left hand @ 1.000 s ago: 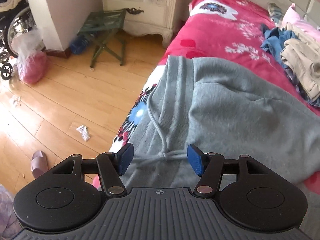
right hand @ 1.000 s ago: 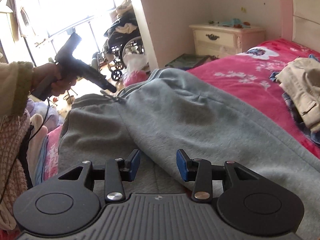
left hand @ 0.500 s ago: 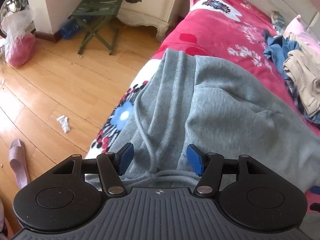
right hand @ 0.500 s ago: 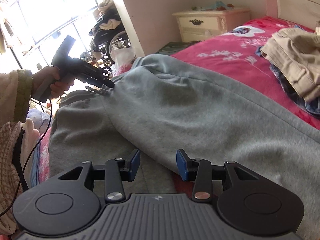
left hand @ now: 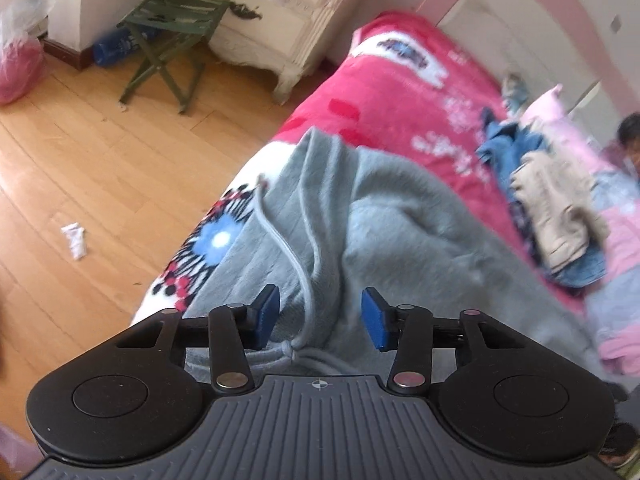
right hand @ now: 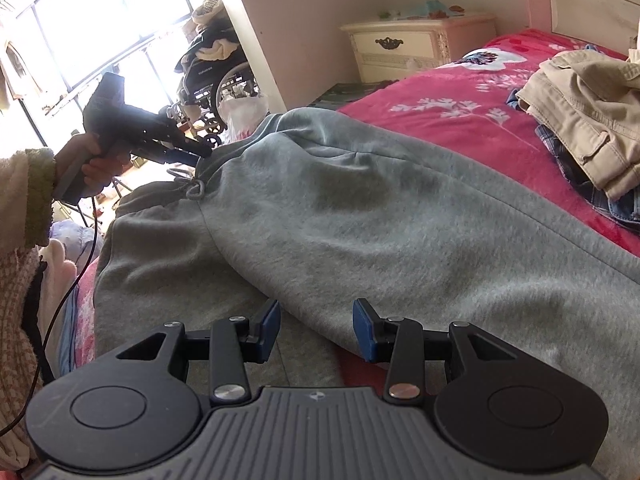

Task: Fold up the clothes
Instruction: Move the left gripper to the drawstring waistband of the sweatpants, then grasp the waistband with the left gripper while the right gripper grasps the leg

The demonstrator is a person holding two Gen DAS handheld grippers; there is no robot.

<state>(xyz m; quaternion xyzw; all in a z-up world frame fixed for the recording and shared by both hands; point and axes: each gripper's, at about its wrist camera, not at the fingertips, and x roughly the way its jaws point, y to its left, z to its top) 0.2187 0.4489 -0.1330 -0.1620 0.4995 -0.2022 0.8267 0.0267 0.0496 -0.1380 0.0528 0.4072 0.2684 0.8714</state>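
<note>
Grey sweatpants (right hand: 360,208) sprawl across the red floral bedspread (right hand: 460,96), waistband end towards the bed's edge by the wooden floor (left hand: 80,168), one leg running back under the right gripper and the other lying beneath it. The drawstring (left hand: 288,248) snakes down the ribbed waistband to a knot right at the left gripper (left hand: 318,316), whose blue pads sit either side of a raised fold of that waistband; its jaws are closing in, but a gap shows on both sides of the cloth, so no pinch yet. From the right wrist view, that same left gripper is pressed nose-down at the waistband, gripped in a hand (right hand: 92,164) with a fuzzy cream sleeve, its cable trailing down. The right gripper (right hand: 316,330) hangs low over the edge of the upper leg, jaws part-way apart, grey fabric between the pads with space on each side, nothing clamped. Further up the bed, a heap of clothes (left hand: 560,216) waits: beige trousers on top of blue denim, beside a pink pillow (left hand: 556,120). Off the bed, a cream nightstand (left hand: 272,28) stands against the wall, a green folding stool (left hand: 172,32) just beside it, and a scrap of paper (left hand: 74,240) lies on the floorboards. A wheelchair (right hand: 216,80) sits near the bright window.
</note>
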